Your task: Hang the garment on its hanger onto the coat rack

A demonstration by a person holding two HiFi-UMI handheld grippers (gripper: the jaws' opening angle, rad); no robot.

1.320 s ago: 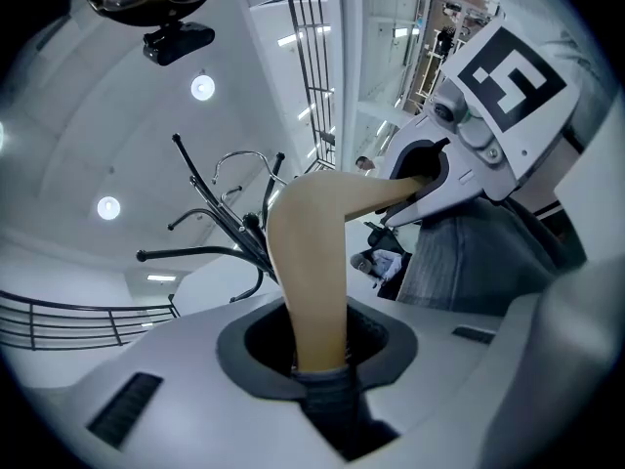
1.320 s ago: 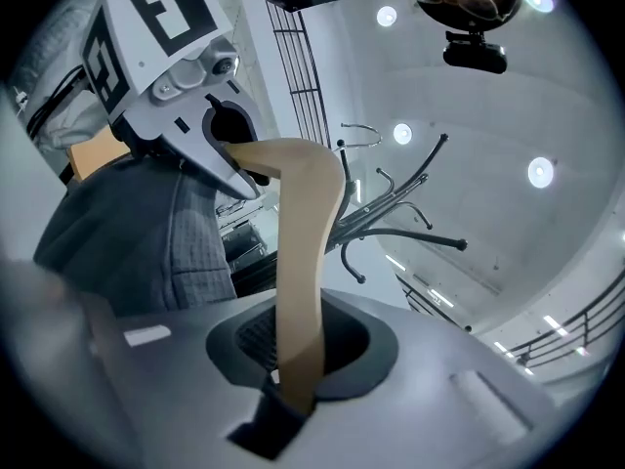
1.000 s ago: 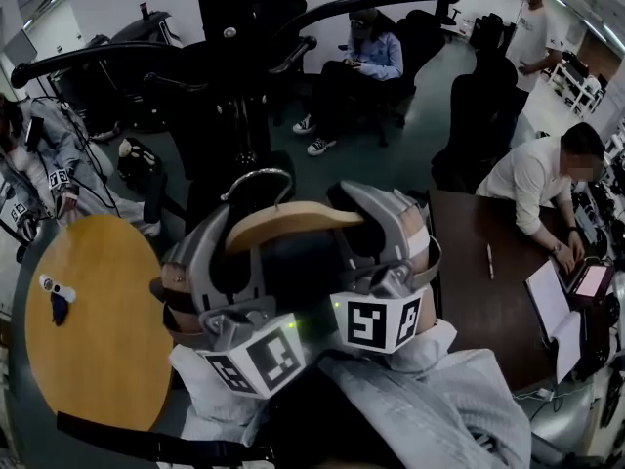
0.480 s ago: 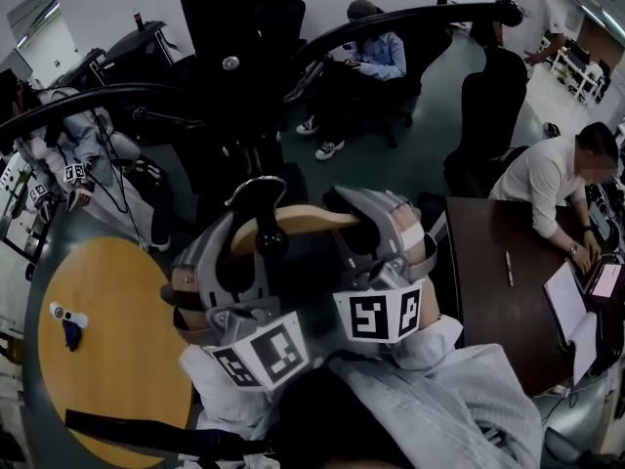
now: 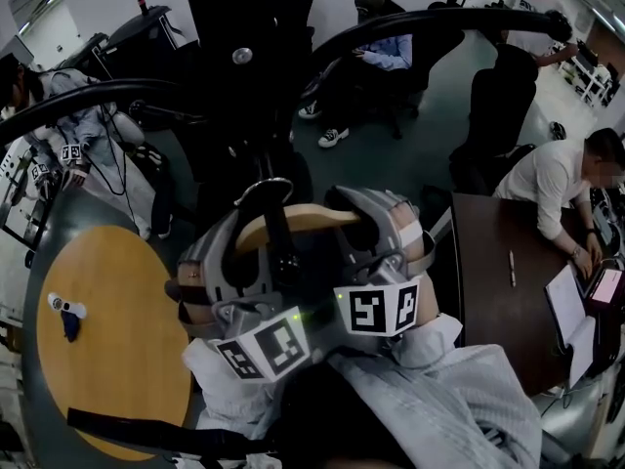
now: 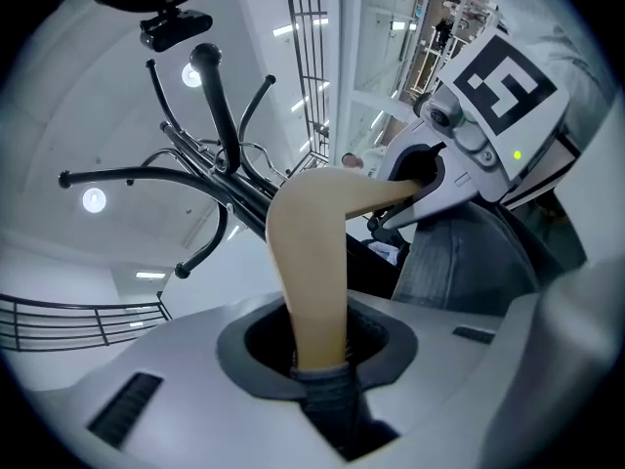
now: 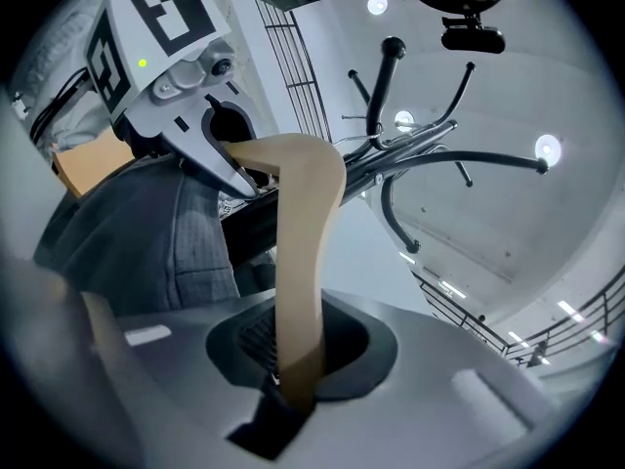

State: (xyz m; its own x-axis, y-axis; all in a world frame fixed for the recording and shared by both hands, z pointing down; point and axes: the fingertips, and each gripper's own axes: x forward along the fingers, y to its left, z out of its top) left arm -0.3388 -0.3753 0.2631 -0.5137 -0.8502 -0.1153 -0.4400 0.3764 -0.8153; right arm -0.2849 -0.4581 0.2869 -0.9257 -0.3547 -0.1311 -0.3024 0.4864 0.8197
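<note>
The fingers of the left gripper were clamped on one arm of the hanger, and grey cloth was bunched round the wood where it met them. Those of the right gripper gripped the other arm in the same way.

The garment hung on the hanger below the right gripper, at 4 o'clock in the left gripper view. Only the two gripper views showed these grips head-on. Each also looked up at the rack's pegs against the ceiling lights, and each caught the opposite gripper holding its end.

The head view hid the finger pads behind the grey shells. It showed instead that the hanger was held level between both grippers, right at the rack. The hook stood at 12 o'clock of the wood, and a black peg crossed it. Whether the hook bore on that peg could not be told.

That view alone took in the round tabletop at 8 o'clock. It also took in a dark tabletop at 3 o'clock, where a person leaned.
</note>
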